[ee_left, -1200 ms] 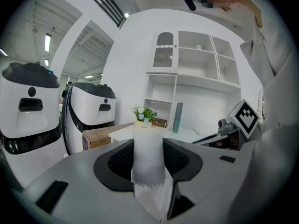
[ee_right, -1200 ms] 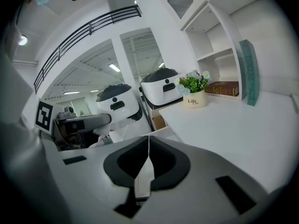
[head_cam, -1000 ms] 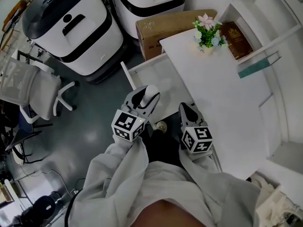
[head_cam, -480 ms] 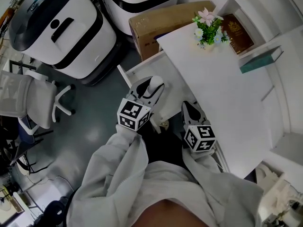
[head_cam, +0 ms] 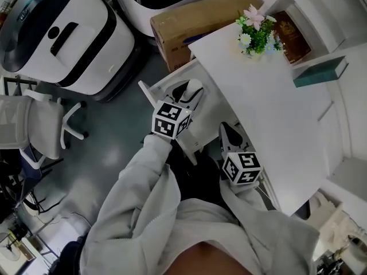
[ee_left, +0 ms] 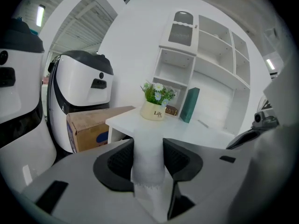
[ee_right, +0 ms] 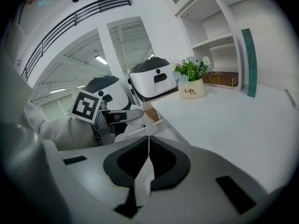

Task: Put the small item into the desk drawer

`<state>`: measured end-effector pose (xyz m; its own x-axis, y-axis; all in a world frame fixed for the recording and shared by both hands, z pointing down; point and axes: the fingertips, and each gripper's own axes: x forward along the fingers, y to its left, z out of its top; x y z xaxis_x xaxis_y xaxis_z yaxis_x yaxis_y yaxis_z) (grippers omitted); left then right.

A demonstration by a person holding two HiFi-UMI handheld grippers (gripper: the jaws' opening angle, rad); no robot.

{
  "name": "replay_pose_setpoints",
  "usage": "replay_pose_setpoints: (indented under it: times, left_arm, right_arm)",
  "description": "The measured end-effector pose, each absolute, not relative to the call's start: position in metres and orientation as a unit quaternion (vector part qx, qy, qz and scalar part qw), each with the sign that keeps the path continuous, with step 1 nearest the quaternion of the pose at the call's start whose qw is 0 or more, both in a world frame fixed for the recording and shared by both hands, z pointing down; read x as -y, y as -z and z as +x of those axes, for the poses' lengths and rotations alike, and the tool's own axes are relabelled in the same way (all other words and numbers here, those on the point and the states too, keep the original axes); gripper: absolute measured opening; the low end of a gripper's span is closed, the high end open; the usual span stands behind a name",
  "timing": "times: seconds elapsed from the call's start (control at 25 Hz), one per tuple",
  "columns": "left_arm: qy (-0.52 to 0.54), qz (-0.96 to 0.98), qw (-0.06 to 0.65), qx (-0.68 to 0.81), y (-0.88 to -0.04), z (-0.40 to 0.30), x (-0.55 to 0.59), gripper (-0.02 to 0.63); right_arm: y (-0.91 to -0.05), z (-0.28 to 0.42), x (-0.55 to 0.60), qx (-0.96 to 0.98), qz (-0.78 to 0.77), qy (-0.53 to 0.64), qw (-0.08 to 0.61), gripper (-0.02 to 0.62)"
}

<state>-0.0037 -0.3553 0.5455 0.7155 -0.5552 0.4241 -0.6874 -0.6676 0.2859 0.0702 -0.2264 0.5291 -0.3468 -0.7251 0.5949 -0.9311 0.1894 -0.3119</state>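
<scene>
Left gripper [ee_left: 148,147] over the open desk drawer [head_cam: 163,89], pads pinching the white paper roll [ee_left: 148,171].
Roll's long axis runs out along the jaws, toward the drawer. Right gripper [ee_right: 147,143] has jaws pressed together, empty, and sits farther from the drawer.

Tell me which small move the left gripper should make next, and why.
Probably lower the left gripper slightly into the open white desk drawer: its jaws clamp the small white paper roll, which seems to hang above the drawer, not resting inside.

Head view looks steeply down; both gripper views share the flowerpot [ee_left: 153,111].
</scene>
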Motion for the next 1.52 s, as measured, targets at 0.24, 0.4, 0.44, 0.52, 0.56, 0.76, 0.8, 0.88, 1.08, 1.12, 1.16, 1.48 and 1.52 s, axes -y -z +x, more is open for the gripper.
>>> replay_pose_setpoints:
  times: [0.24,0.4,0.44,0.52,0.56,0.76,0.8,0.88,1.08,1.12,1.16,1.48,1.52]
  left_arm:
    - [-0.187,0.881,0.24,0.363,-0.581,-0.004,0.384,0.186]
    - [-0.24,0.872,0.234,0.358,-0.61,0.0,0.395,0.186]
    - [-0.254,0.868,0.234,0.356,-0.617,0.0,0.398,0.186]
    - [-0.283,0.862,0.234,0.349,-0.632,0.002,0.404,0.186]
    - [-0.297,0.859,0.236,0.345,-0.639,0.003,0.406,0.186]
    - [-0.341,0.841,0.251,0.338,-0.675,0.006,0.419,0.186]
    - [-0.344,0.838,0.254,0.339,-0.681,0.007,0.421,0.186]
    - [-0.351,0.833,0.257,0.341,-0.695,0.01,0.425,0.186]
    - [-0.37,0.817,0.266,0.353,-0.723,0.008,0.428,0.186]
    - [-0.372,0.815,0.266,0.356,-0.728,0.007,0.428,0.186]
    - [-0.375,0.814,0.265,0.356,-0.732,0.007,0.427,0.186]
    - [-0.397,0.785,0.294,0.373,-0.77,-0.003,0.419,0.186]
    - [-0.4,0.783,0.294,0.375,-0.774,-0.005,0.418,0.187]
  right_arm:
    - [-0.535,0.069,0.236,0.746,0.551,-0.334,0.165,0.034]
    - [-0.541,0.069,0.242,0.733,0.563,-0.343,0.167,0.034]
    - [-0.543,0.068,0.244,0.731,0.564,-0.346,0.167,0.034]
    - [-0.546,0.066,0.246,0.726,0.567,-0.352,0.167,0.032]
    - [-0.547,0.066,0.248,0.723,0.568,-0.355,0.167,0.034]
    - [-0.553,0.061,0.255,0.714,0.574,-0.366,0.165,0.032]
    - [-0.554,0.06,0.257,0.712,0.574,-0.368,0.166,0.032]
    - [-0.558,0.058,0.259,0.711,0.572,-0.372,0.168,0.032]
    - [-0.566,0.055,0.262,0.71,0.566,-0.38,0.178,0.032]
    - [-0.567,0.055,0.263,0.708,0.566,-0.382,0.179,0.034]
    - [-0.569,0.056,0.263,0.706,0.567,-0.384,0.179,0.032]
    - [-0.58,0.058,0.261,0.697,0.568,-0.394,0.19,0.034]
    - [-0.58,0.058,0.26,0.696,0.568,-0.395,0.191,0.032]
